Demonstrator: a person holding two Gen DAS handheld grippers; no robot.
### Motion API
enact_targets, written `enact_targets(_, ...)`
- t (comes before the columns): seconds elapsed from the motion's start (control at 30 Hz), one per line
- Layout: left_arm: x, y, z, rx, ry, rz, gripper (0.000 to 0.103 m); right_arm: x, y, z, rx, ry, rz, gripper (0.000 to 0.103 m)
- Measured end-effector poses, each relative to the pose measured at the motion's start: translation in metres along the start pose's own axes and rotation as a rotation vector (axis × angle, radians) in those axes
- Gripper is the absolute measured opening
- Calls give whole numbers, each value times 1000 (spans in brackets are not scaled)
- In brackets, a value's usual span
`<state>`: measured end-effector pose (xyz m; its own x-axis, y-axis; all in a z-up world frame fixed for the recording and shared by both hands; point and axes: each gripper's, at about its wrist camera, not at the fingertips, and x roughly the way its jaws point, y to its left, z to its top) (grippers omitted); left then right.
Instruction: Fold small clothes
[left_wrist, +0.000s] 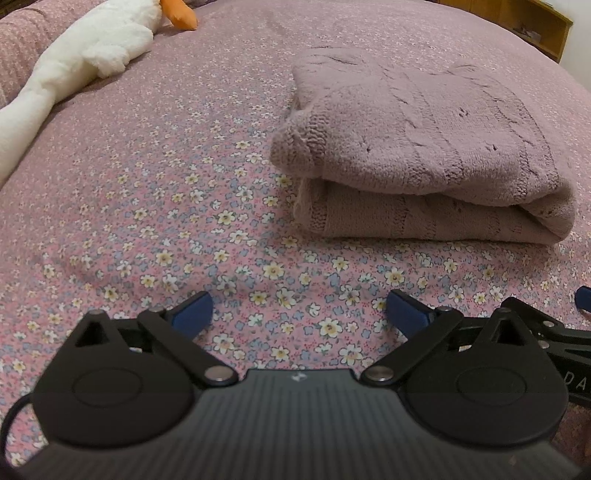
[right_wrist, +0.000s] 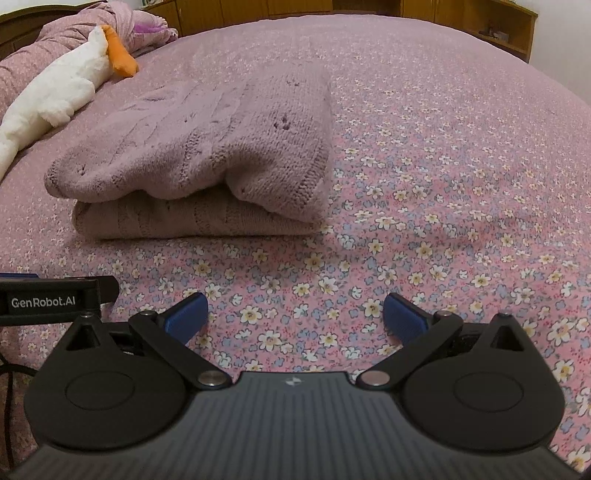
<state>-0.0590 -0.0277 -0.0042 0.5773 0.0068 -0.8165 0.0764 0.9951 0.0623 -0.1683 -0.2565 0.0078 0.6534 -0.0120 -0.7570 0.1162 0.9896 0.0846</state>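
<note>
The bed (left_wrist: 155, 206) fills both views, its flowered sheet bare under me. On it lies the sweater (left_wrist: 417, 155), a mauve knit doubled over into a thick stack: right of centre in my left view, left of centre in my right view (right_wrist: 207, 155). I judge the fold itself to be done, since the top layer rests on the bottom one with the rounded fold edge facing me. It is not quite neat, though. In the right view the top layer's ribbed corner bulges past the lower layer, and in the left view a ribbed edge sticks out at the stack's left end. A little squaring up may be all that is left; I see no other garment waiting.

At the upper left of both views lies a plush goose (right_wrist: 62, 92), well apart from the sweater.

My left gripper (left_wrist: 299, 310) is spread wide and released, with only sheet between its blue pads. My right gripper (right_wrist: 295, 314) is likewise wide apart and grasps nothing. Both hang near the sweater without touching it.
</note>
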Motion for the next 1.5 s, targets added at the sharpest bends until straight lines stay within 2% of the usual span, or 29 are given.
enact_targets(1.5,0,-1,-3,5,-8,-3,103,2,6,-2,-32,-3,-26,103)
